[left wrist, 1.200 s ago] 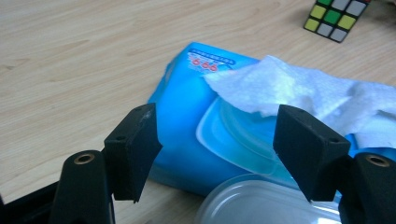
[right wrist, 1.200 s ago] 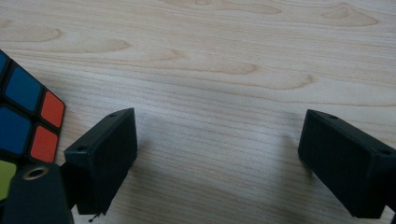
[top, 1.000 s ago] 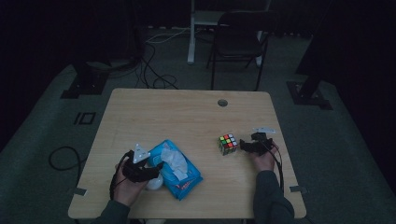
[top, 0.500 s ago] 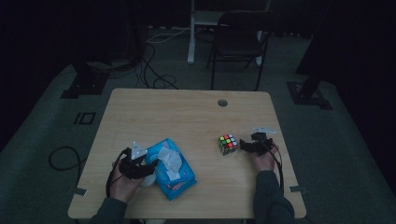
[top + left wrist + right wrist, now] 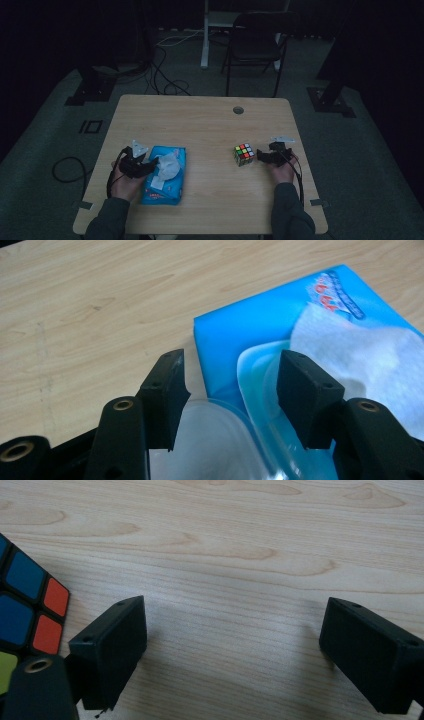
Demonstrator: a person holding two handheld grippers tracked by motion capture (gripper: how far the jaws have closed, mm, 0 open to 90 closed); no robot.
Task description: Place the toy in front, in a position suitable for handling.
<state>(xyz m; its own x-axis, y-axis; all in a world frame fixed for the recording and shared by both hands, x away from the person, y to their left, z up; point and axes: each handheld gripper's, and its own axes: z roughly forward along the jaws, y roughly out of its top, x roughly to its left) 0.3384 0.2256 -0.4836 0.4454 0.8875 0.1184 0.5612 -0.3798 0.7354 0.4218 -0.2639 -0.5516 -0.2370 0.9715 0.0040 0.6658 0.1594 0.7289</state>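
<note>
The wipes pack (image 5: 164, 174) lay flat near the table's (image 5: 210, 125) front-left corner, its clear lid (image 5: 220, 440) flipped open toward the person and a white wipe (image 5: 167, 164) bunched up out of the opening. Since a second earlier the pack had turned: it had sat skewed to the front edge, and now its long sides ran roughly square to that edge. The left gripper (image 5: 134, 165) had slid toward the left edge along with it and sat at the pack's left side. In the left gripper view its jaws had just been closing, yet they stood partly apart, with the open lid between and below them and neither pad visibly pressing on it. That reads as a reach for the lid, probably to close it over the wipe or to steady the pack, with the grasp not yet made.

The right gripper (image 5: 267, 156) had kept its place near the right edge, jaws spread wide over bare wood, just right of the cube (image 5: 243, 154) and not touching it.
</note>
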